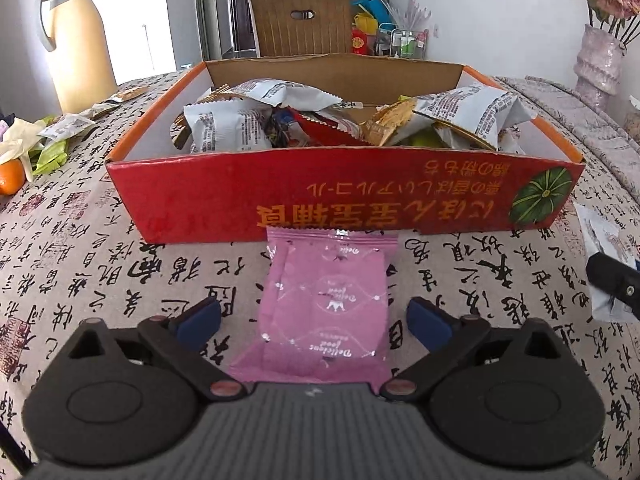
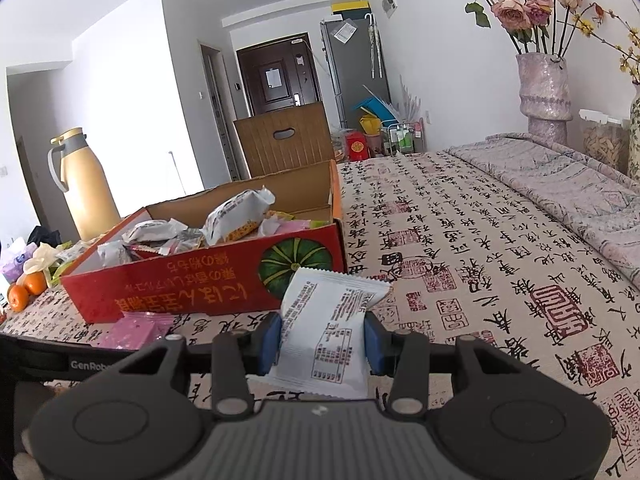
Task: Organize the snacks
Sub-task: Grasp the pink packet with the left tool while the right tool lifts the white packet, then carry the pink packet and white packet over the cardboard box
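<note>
With the left wrist view read from the bottom up, the left gripper (image 1: 314, 320) has its blue pads spread wide, one each side of a pink packet (image 1: 326, 308) lying flat on the tablecloth (image 1: 100, 272); there's a clear gap between each pad and the wrapper, so nothing is gripped. The packet's far end reaches the base of the red box (image 1: 280, 196) at frame centre; can't tell if it touches. The box is open-topped and piled with white, red and yellow snack packets (image 1: 228, 128). More loose packets (image 1: 68, 124) and an orange (image 1: 10, 176) lie on the cloth at left edge. A yellow flask (image 1: 78, 40) stands upper left, a brown chair (image 1: 302, 20) sits behind the box at top centre, and a vase of flowers (image 1: 600, 60) is upper right.

In the right wrist view, the right gripper (image 2: 322, 340) at bottom centre is closed down narrow on a white packet (image 2: 328, 332), both pads pressed against its sides; whether it's raised off the cloth isn't clear. Its upper end overlaps the box's right front corner (image 2: 296, 264) in frame. The pink packet (image 2: 138, 330) shows lower left in front of the box, with the left gripper's body just below it. Two oranges sit at far left, flask mid left, vase upper right.
</note>
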`<state>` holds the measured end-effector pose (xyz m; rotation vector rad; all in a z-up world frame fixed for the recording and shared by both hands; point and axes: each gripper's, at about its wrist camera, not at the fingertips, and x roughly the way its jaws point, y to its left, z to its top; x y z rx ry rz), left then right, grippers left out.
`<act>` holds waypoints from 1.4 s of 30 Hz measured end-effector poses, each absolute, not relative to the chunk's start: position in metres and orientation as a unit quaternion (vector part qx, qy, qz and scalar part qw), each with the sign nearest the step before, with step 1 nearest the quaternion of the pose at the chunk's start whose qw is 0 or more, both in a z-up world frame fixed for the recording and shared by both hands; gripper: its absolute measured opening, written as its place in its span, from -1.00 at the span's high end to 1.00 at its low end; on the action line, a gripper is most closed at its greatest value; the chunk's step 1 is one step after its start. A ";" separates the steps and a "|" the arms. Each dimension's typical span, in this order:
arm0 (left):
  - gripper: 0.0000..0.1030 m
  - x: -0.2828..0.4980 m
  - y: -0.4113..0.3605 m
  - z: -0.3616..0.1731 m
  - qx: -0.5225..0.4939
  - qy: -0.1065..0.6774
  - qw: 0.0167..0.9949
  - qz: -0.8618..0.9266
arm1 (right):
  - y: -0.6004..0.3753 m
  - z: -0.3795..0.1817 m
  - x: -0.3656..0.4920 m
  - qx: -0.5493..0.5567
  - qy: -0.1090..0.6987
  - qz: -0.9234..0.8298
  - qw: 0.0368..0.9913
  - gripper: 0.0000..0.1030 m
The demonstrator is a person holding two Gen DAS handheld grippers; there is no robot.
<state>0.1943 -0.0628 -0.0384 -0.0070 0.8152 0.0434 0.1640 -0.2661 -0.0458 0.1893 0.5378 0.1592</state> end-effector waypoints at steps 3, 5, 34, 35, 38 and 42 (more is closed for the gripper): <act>-0.54 0.192 -0.063 -0.036 -0.003 0.390 0.920 0.018 | -0.266 -0.046 0.164 0.093 0.265 0.079 0.957 0.18; -0.41 0.191 -0.064 -0.034 -0.002 0.389 0.921 0.016 | -0.265 -0.046 0.164 0.092 0.265 0.080 0.957 0.17; -0.22 0.164 -0.040 0.040 -0.022 0.285 0.958 -0.004 | -0.229 0.002 0.160 0.055 0.213 0.106 0.970 0.17; -0.22 0.165 -0.038 0.044 -0.023 0.279 0.960 -0.003 | -0.227 0.006 0.162 0.053 0.208 0.108 0.971 0.17; -0.22 0.170 -0.034 0.055 -0.024 0.263 0.965 0.002 | -0.221 0.016 0.168 0.051 0.196 0.111 0.973 0.17; -0.22 0.180 -0.030 0.066 -0.025 0.247 0.969 0.007 | -0.214 0.026 0.179 0.048 0.186 0.117 0.974 0.17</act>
